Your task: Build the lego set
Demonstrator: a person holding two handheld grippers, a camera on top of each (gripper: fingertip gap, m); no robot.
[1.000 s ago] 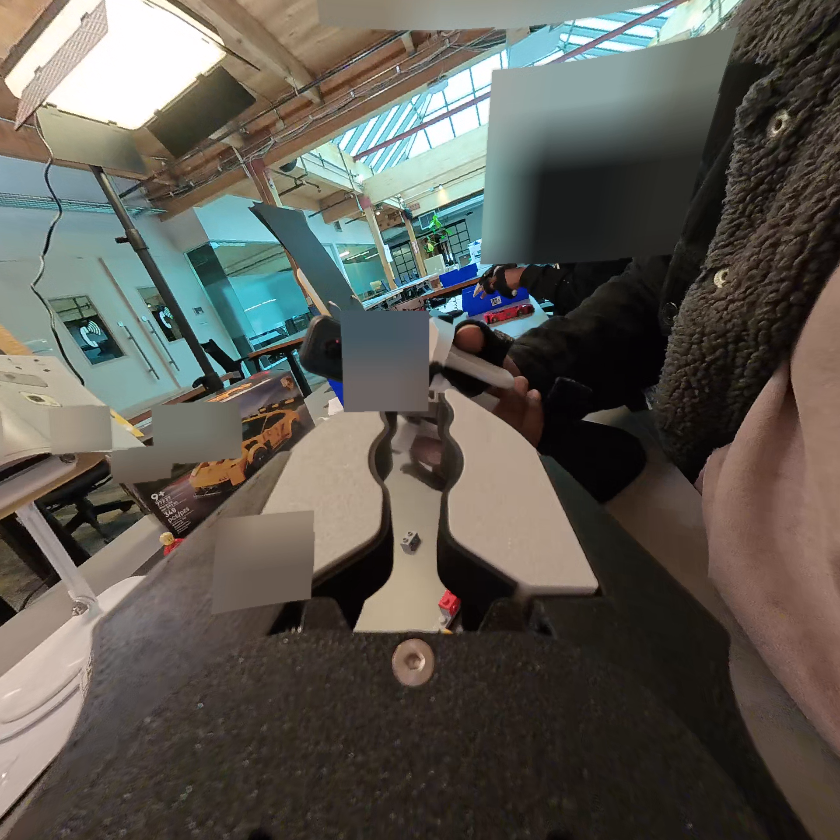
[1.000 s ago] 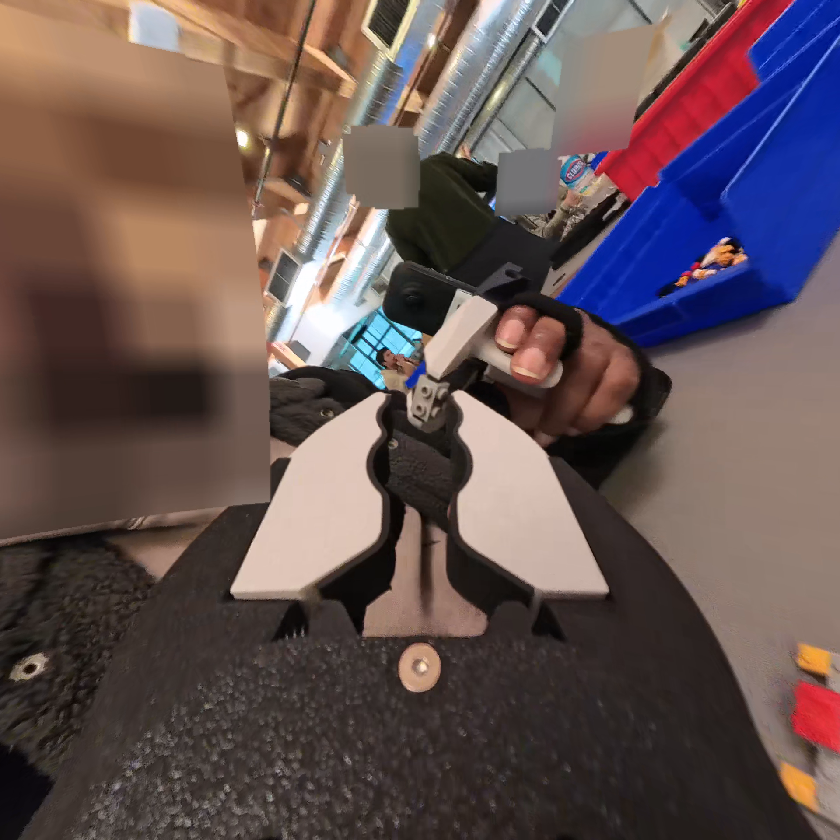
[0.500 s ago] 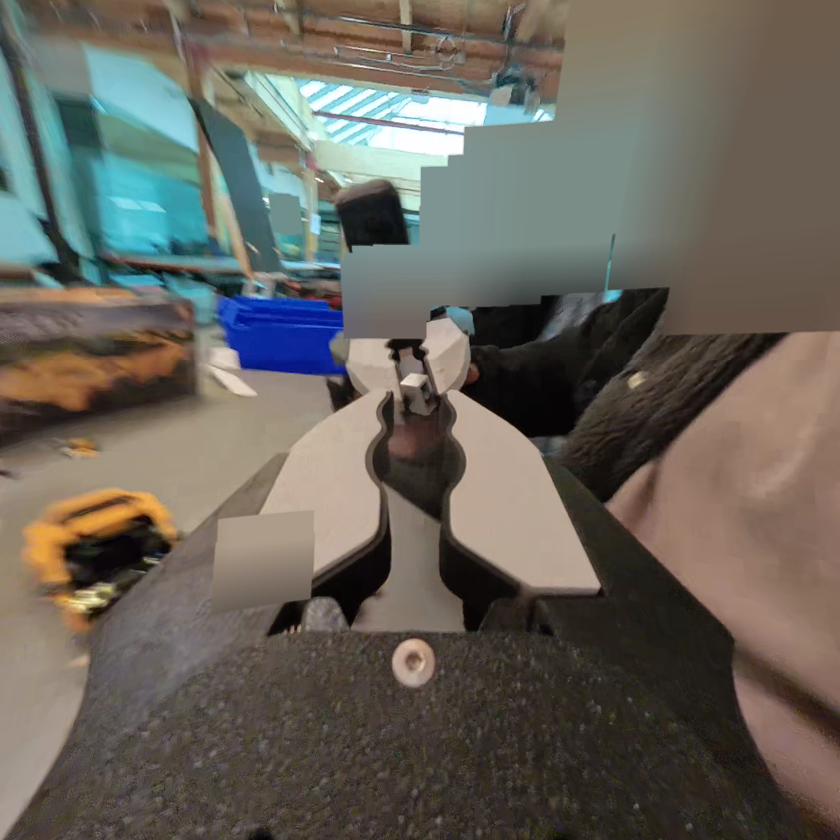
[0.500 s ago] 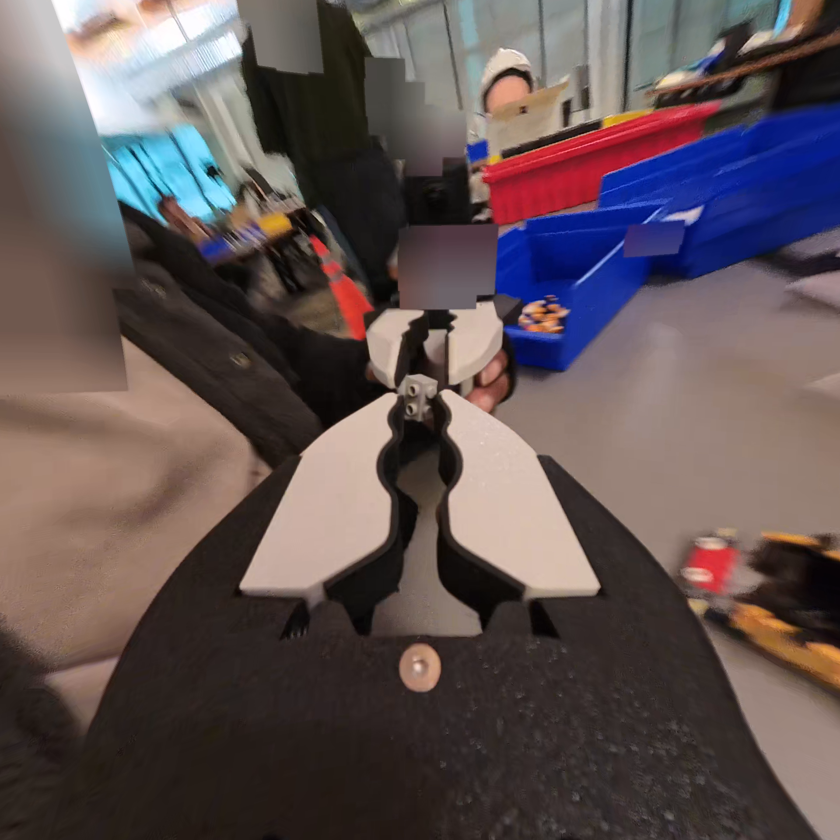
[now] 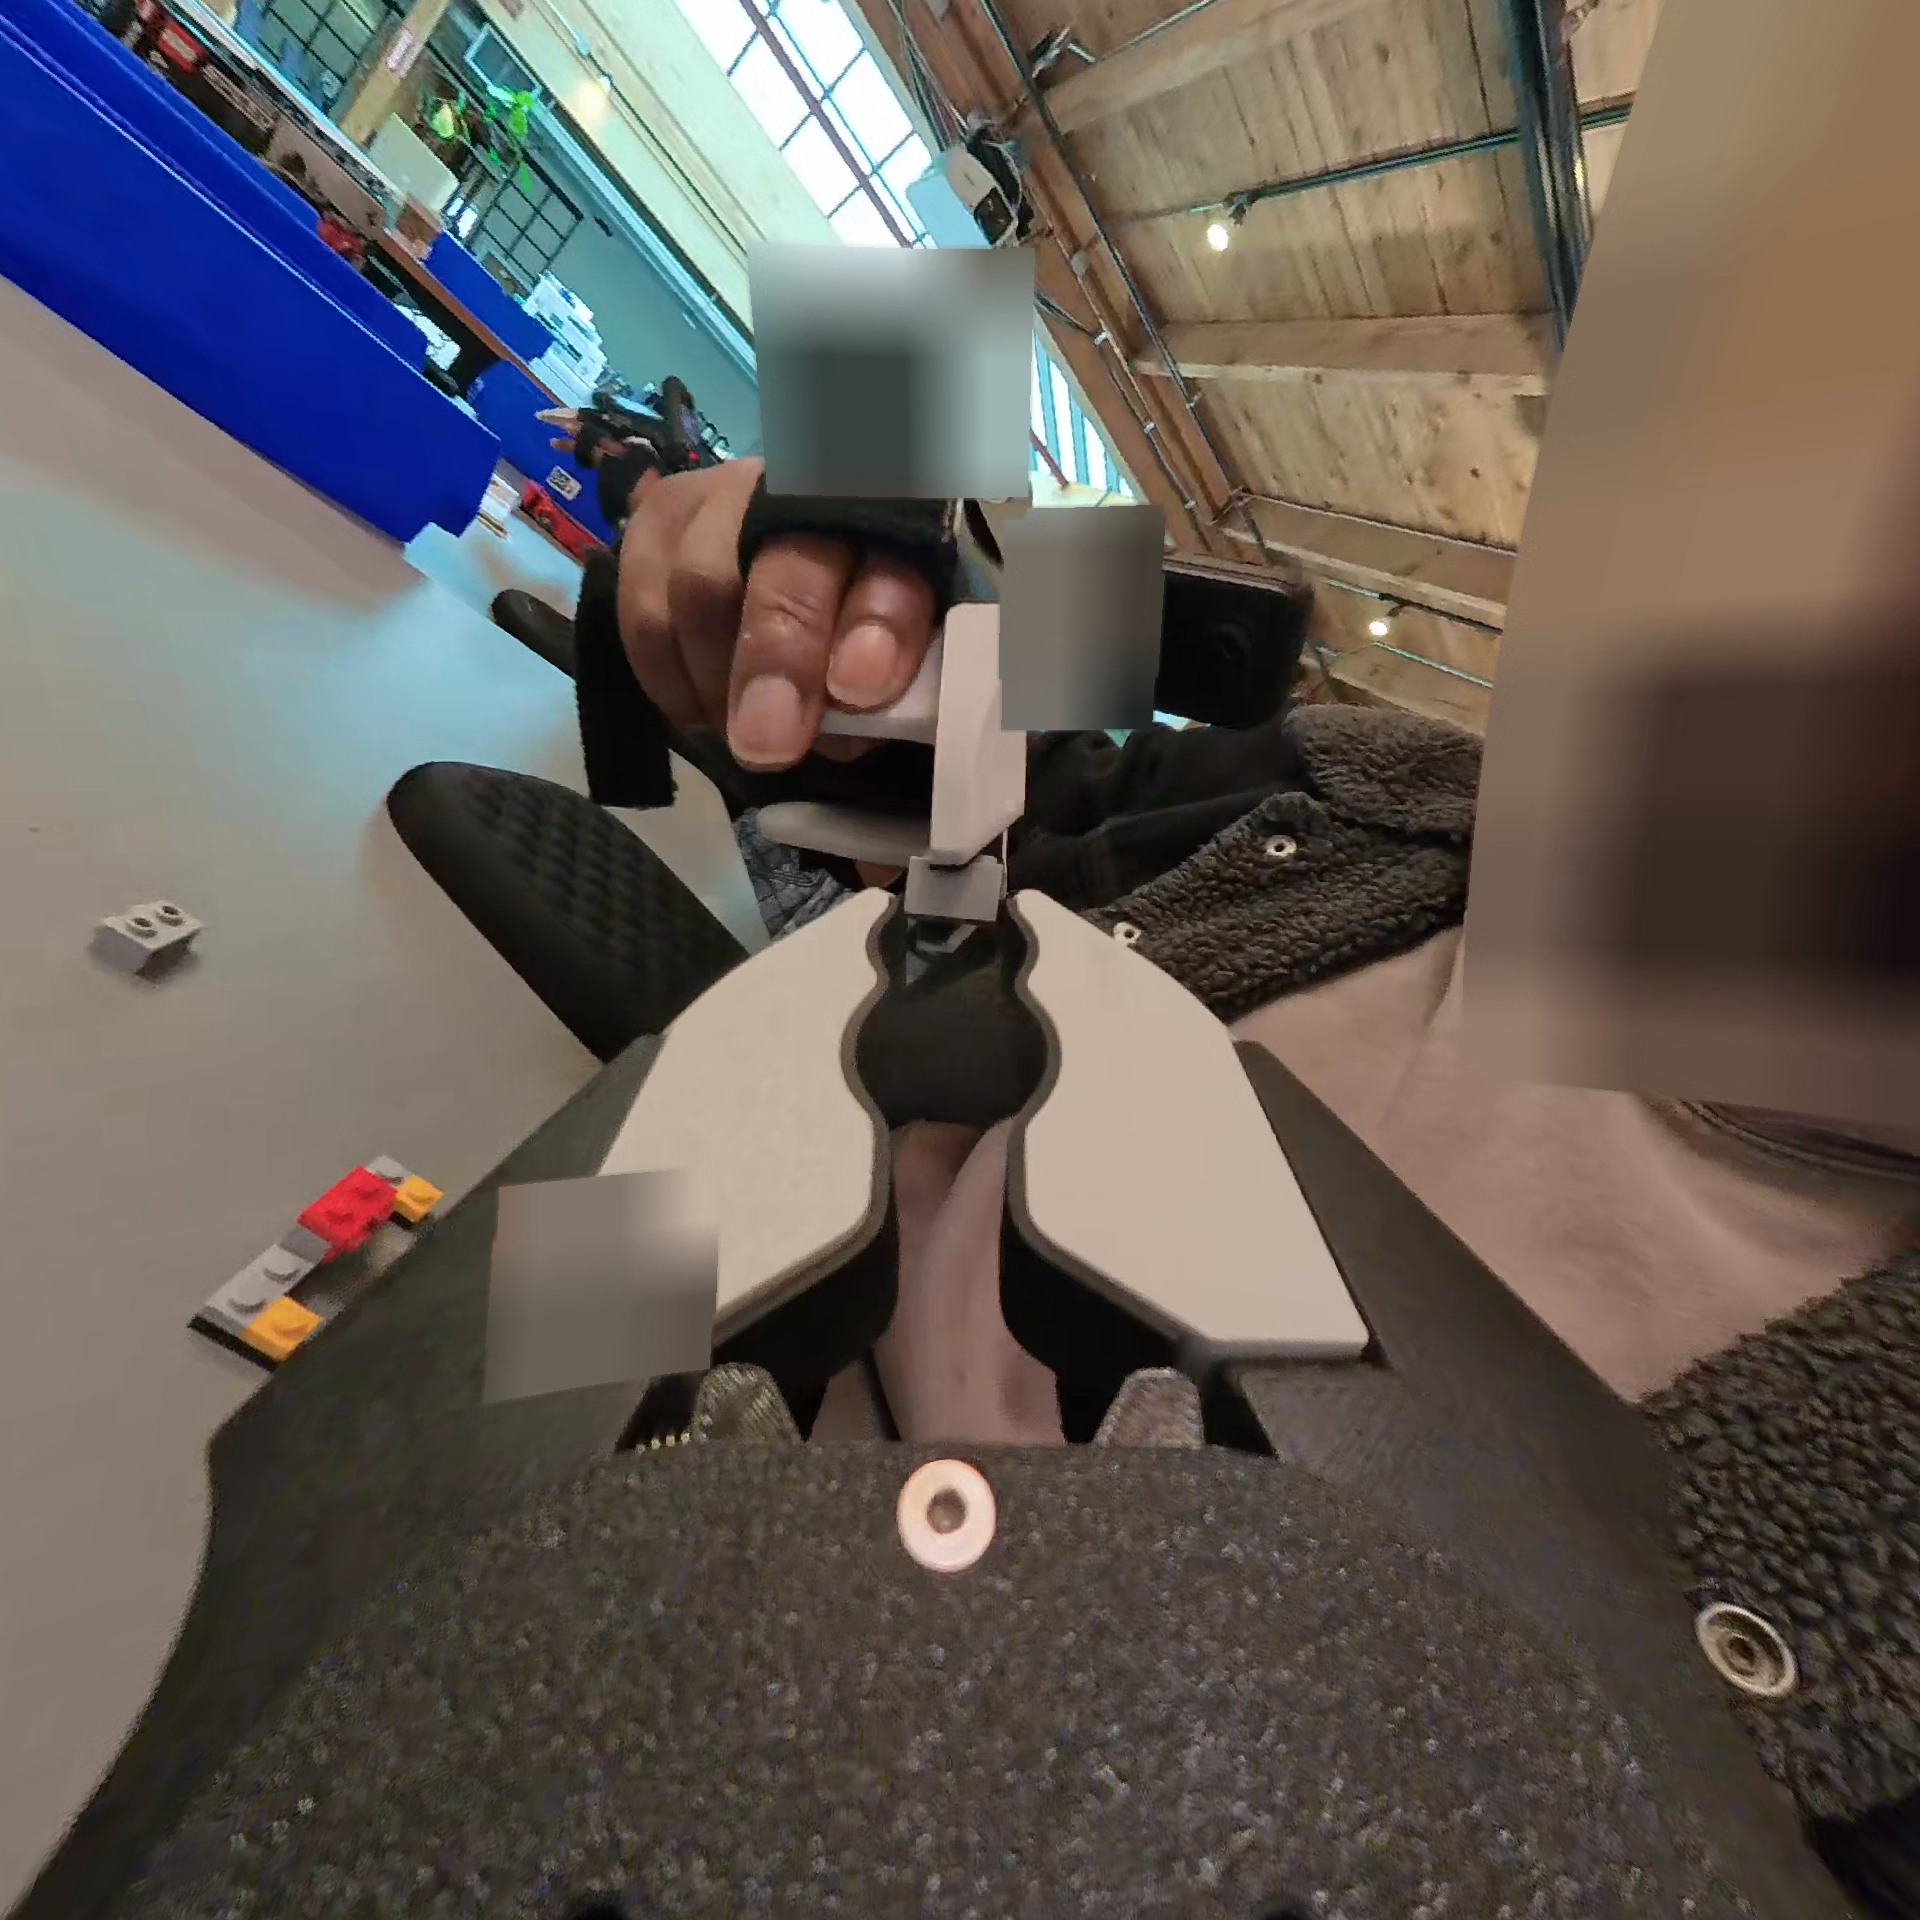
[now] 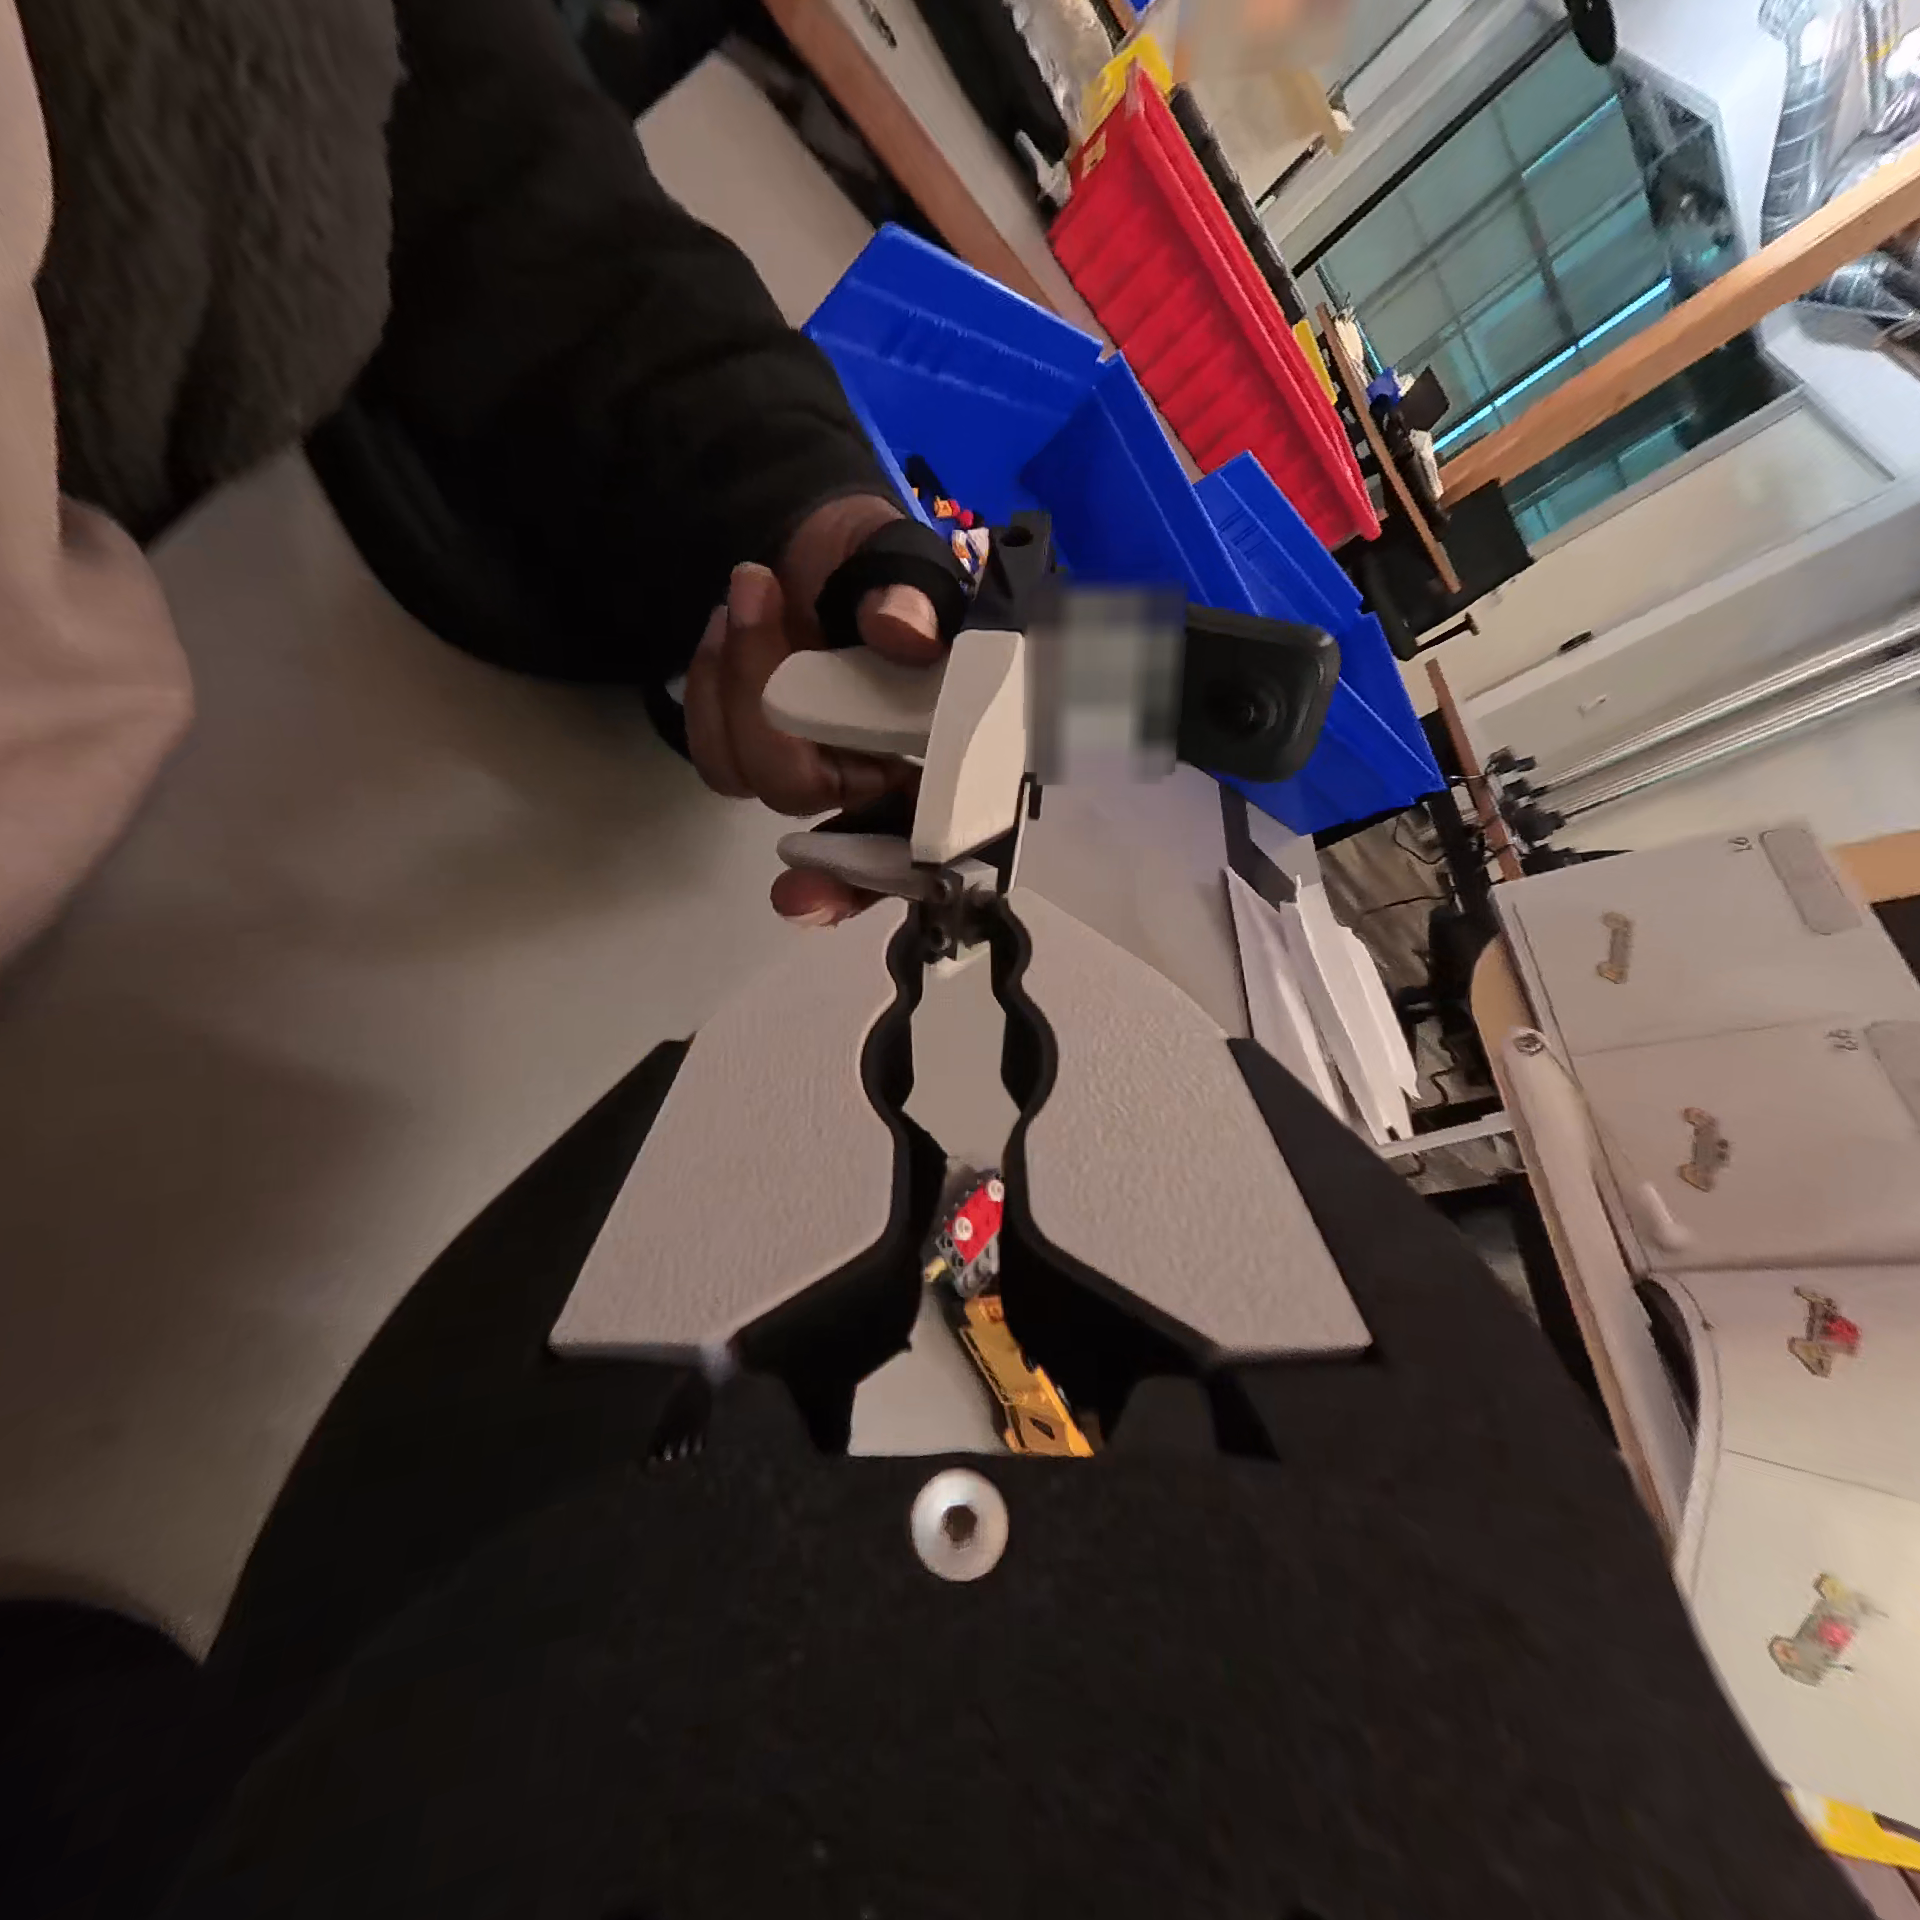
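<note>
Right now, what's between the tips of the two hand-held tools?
A small grey lego brick; the left tool and right tool meet tip to tip on it. Both wrist views show it.

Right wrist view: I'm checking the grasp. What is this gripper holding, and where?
A small grey brick, pinched by its sides between the right gripper's fingertips.

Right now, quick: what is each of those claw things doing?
Left gripper: shut on a small grey piece.
Right gripper: shut on a grey brick.
</note>
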